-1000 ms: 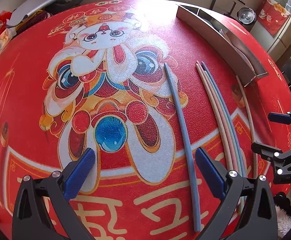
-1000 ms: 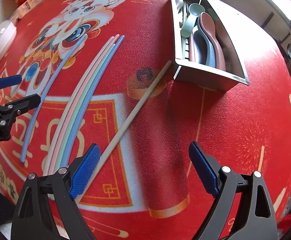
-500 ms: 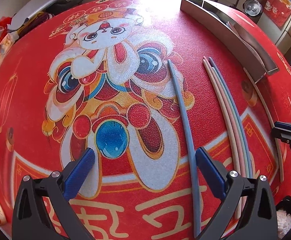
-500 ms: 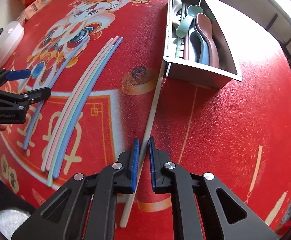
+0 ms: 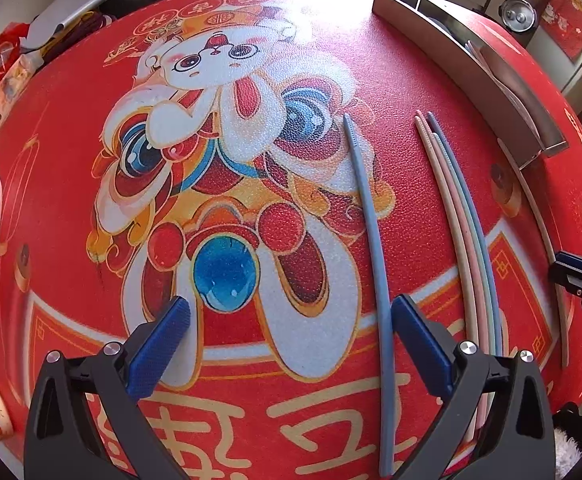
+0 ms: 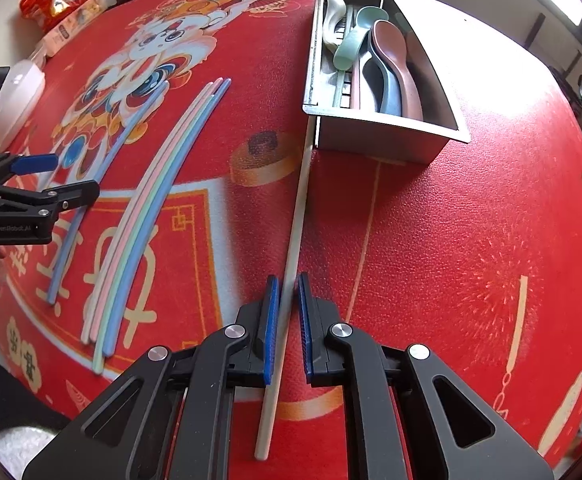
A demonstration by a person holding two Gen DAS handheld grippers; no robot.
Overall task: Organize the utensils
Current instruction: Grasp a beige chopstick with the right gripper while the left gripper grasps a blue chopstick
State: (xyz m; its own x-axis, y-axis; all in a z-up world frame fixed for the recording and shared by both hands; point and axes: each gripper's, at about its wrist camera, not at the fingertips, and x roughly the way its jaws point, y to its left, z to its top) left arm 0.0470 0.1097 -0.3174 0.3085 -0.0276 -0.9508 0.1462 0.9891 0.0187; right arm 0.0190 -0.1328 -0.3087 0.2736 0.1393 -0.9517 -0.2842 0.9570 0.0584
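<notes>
Having closed from wide open, right gripper (image 6: 289,312) now clamps the beige chopstick (image 6: 297,216); left gripper (image 5: 291,332) stays open.

The right gripper (image 6: 289,300) has its blue fingers (image 6: 271,320) clamped on a beige chopstick (image 6: 297,208) lying on the red worktop (image 6: 451,240), its far tip touching the metal tray (image 6: 387,136) of spoons (image 6: 395,64); four more chopsticks (image 6: 151,208) lie left, near the left gripper (image 6: 63,176)

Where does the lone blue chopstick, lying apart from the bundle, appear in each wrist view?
Left wrist view: the lone blue chopstick runs up the centre-right, beside the left claw.
Right wrist view: lone blue chopstick at far left, under that claw.
Shared landmark: the chopstick bundle.
</notes>
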